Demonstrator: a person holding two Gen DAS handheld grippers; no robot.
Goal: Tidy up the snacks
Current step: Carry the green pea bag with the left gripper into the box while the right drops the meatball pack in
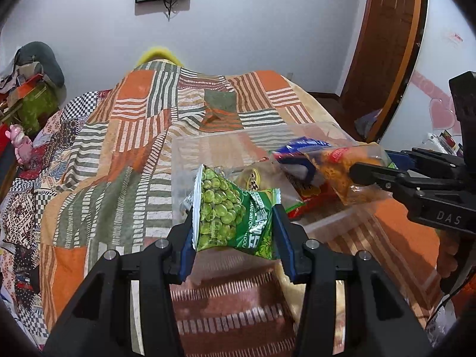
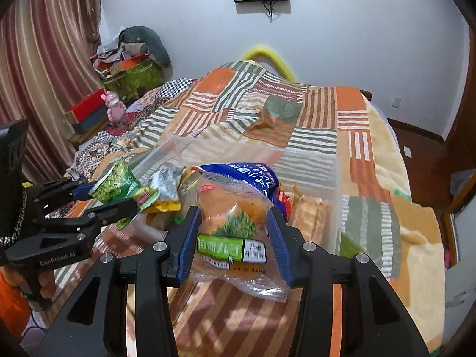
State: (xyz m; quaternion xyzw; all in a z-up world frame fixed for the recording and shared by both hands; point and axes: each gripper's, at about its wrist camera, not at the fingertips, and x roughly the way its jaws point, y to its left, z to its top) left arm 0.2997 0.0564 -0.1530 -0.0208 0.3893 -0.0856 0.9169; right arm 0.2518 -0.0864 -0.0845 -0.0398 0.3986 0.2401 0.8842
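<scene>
Green pea packet (image 1: 235,211), its lettering only partly readable, is pinched in the jaws of the left gripper (image 1: 233,223), angled down over the near edge of a clear plastic box (image 1: 208,148) on the bed (image 1: 119,148). The right gripper (image 2: 233,232), marked "DAS", pinches a clear bun packet (image 2: 232,226) with a green Chinese label. Inside the box lie a blue packet (image 2: 244,175) and other snacks.
</scene>
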